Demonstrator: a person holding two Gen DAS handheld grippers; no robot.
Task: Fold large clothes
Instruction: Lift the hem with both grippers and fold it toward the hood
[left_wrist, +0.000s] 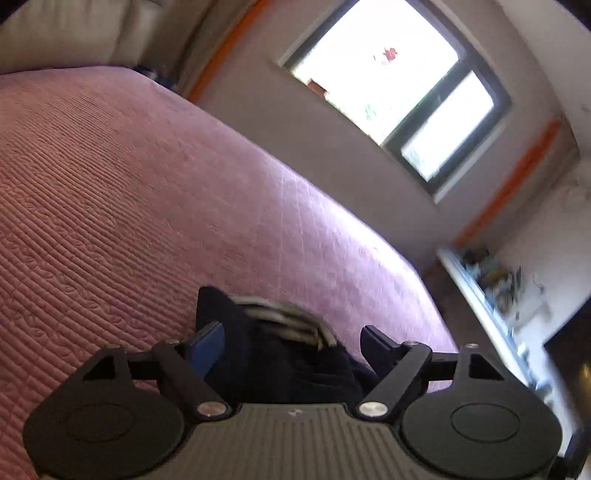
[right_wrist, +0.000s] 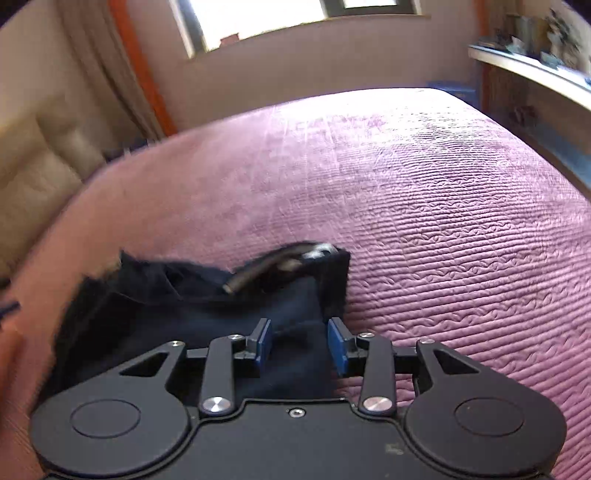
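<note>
Folding is under way on a dark navy garment (right_wrist: 207, 306) that lies bunched on the pink quilted bedspread (right_wrist: 443, 229), near the bed's close edge in both wrist views. A grey-and-white striped band (right_wrist: 295, 258), perhaps a collar or cuff, shows at the garment's far edge; blur makes it hard to say which.

Left gripper (left_wrist: 291, 343): jaws stand wide apart. Dark cloth sits in the gap between them, with the blue pad (left_wrist: 208, 347) just beside a raised fold, but the pads do not appear to press on it. Reads as released, not gripping.

Right gripper (right_wrist: 300, 343): jaws about half open, blue pads (right_wrist: 264, 343) apart over flat navy cloth. Nothing pinched; the cloth looks to be below the fingertips and not clamped.

Step in hand, as a judgement: between folds. One fold seems laid down, and both hands are free to re-grip. The bundle is still lumpy and uneven on its left side in the right wrist view.

Next move likely calls for:
- picking two matching corners or an edge of the bundle, one per gripper;
- closing fully on cloth, not on the thick striped band alone;
- lifting both sides evenly so layers do not slide apart.
</note>
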